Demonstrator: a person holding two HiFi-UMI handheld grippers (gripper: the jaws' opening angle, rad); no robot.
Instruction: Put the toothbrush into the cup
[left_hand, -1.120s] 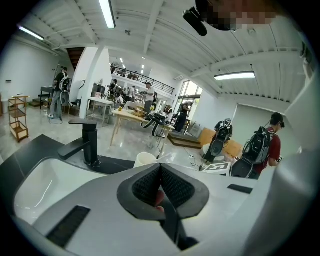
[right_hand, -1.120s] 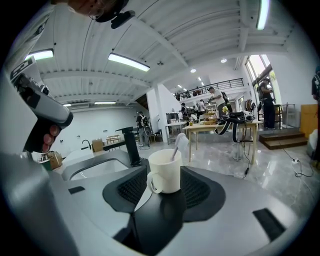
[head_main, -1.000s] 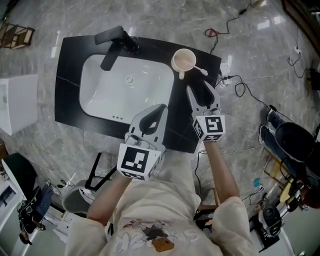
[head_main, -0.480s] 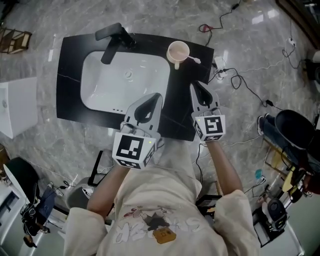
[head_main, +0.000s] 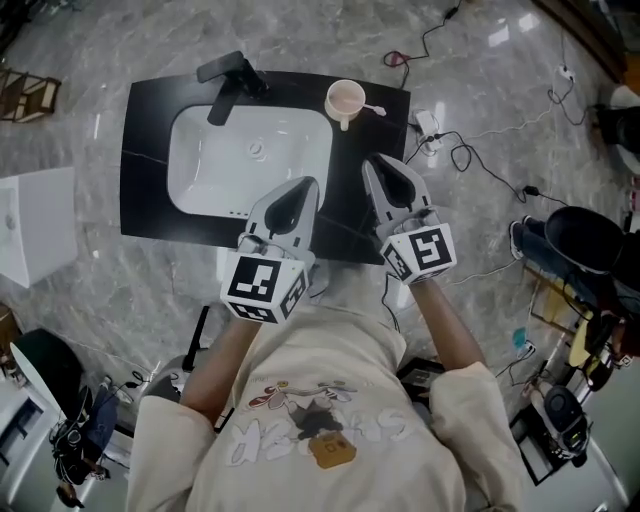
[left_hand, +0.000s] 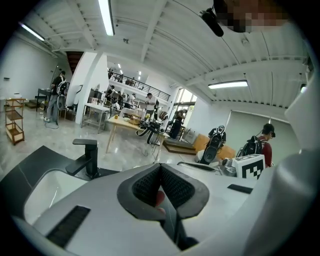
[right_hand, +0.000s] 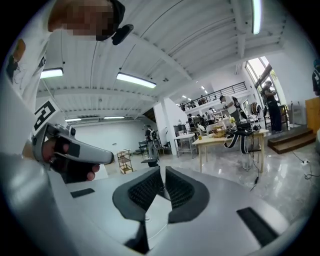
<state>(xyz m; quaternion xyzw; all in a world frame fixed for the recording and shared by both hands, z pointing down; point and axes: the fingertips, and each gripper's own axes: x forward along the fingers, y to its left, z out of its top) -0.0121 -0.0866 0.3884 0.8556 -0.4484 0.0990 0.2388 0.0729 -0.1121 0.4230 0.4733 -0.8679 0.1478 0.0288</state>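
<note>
From the head view, the cup (head_main: 344, 99) stands on the black counter (head_main: 150, 150) at its far edge, just right of the white sink (head_main: 220, 170). The toothbrush (head_main: 372, 108) sits in the cup, one end poking out over the rim to the right. A black faucet (head_main: 228, 80) stands at the sink's far left corner. Both grippers are held above the near part of the counter, well apart from the cup. The left gripper (head_main: 300, 190) is over the sink's near right corner and the right gripper (head_main: 375, 165) is beside it over bare counter, each with a marker cube at its near end. Cables (head_main: 470, 150) trail over the grey marble floor (head_main: 560, 120) to the right. In the left gripper view the two dark ribbed pads meet at their tips, so that gripper is closed. A small reddish patch shows low in the gap behind the tips, and I cannot tell what it is. The faucet and part of the sink lie beyond to the left, with a wooden table (left_hand: 125, 124) and people far off in the hall. In the right gripper view the jaws are drawn together, tips all but touching, and nothing is held between them. At the left the person's left hand (right_hand: 67, 160) grips the other gripper's handle
</note>
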